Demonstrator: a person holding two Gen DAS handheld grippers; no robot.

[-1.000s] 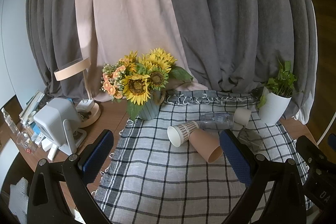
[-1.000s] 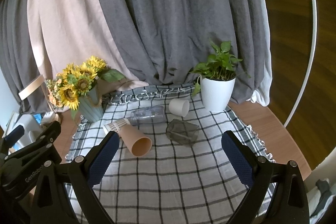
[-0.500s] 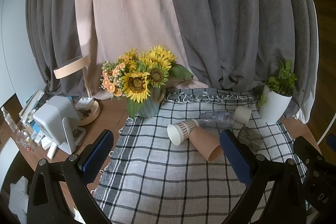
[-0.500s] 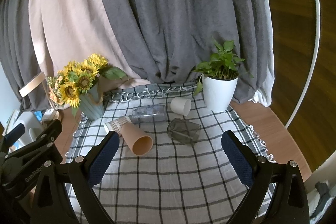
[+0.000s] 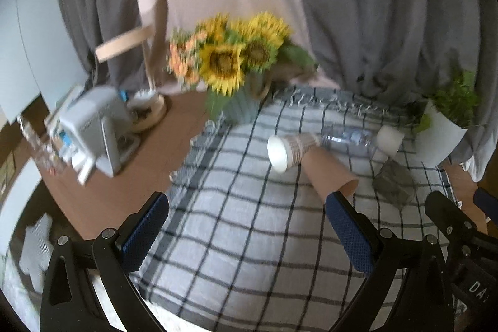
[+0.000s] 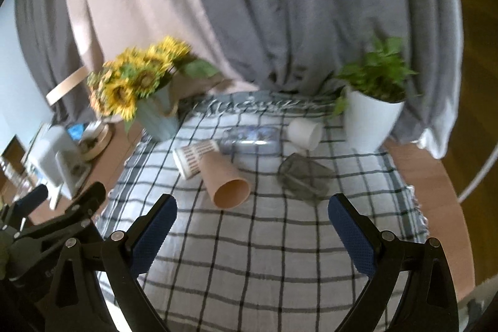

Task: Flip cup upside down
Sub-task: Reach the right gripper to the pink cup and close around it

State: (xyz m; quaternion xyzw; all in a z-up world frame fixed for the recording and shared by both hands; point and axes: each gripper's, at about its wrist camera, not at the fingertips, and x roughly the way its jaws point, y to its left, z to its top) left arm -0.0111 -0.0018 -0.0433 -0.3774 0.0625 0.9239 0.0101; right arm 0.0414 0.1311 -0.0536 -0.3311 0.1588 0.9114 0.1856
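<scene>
Both my claws have dipped toward the tabletop [image 6: 420,176], spread and empty; tan cup [image 6: 225,181] lies sideways, mouth toward right claw [image 6: 252,218], left claw [image 5: 246,221] farther.

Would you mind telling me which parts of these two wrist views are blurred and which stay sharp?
Left wrist view: the yellow sunflower bouquet and the grey desk device are smeared by motion blur, while the left gripper is crisp. Right wrist view: milder blur softens the green plant in the white pot and the tan paper cup; the right gripper is sharp. Fisheye bending curves both edges.
</scene>
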